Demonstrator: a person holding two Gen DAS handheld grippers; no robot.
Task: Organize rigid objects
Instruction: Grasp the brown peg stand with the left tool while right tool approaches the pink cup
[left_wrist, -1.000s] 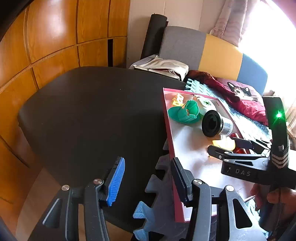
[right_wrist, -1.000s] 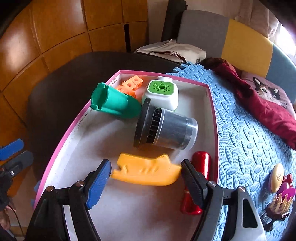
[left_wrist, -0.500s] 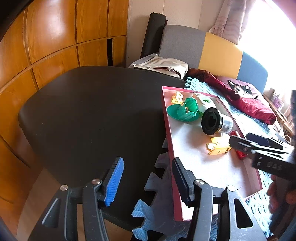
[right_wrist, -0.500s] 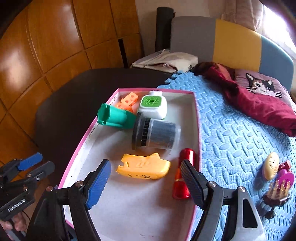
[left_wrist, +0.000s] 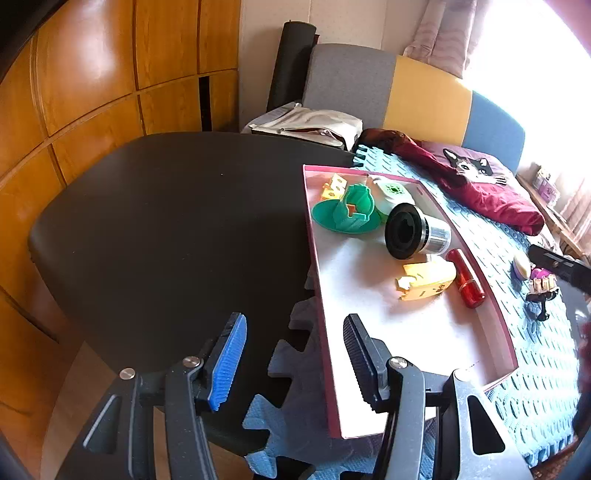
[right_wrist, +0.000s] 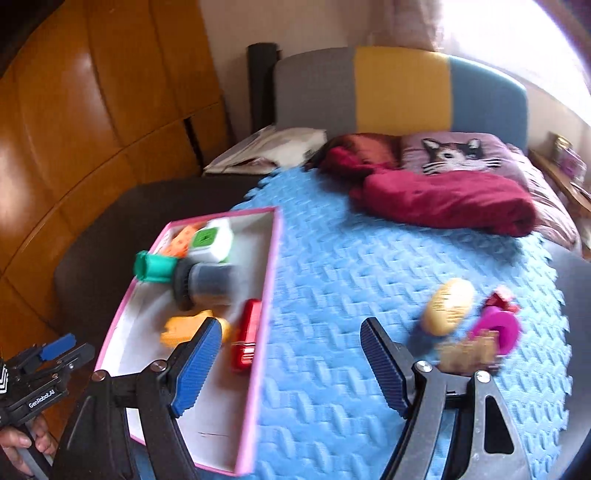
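Observation:
A pink-rimmed box (left_wrist: 496, 314) (right_wrist: 275, 258) on the blue foam mat holds a green toy (left_wrist: 345, 212) (right_wrist: 155, 267), orange blocks (left_wrist: 332, 186), a white-and-green cube (left_wrist: 391, 192) (right_wrist: 212, 242), a black-and-grey cylinder (left_wrist: 415, 232) (right_wrist: 205, 284), a yellow toy (left_wrist: 424, 280) (right_wrist: 184, 326) and a red tube (left_wrist: 467, 278) (right_wrist: 247, 338). My left gripper (left_wrist: 293, 356) is open and empty at the box's near left corner. My right gripper (right_wrist: 290, 365) is open and empty over the mat, right of the box. A yellow oval (right_wrist: 448, 306), a pink piece (right_wrist: 496, 330) and a brown comb-like toy (right_wrist: 469, 354) lie on the mat at right.
A dark round table (left_wrist: 166, 229) carries the blue foam mat (right_wrist: 369, 266). A red blanket and cat pillow (right_wrist: 450, 177) lie at the back. A white bag (left_wrist: 314, 123) and a sofa stand behind. Wooden panels line the left wall.
My right gripper has pulled up and swung right, away from the yellow toy in the box, now over the mat. The left gripper has barely moved.

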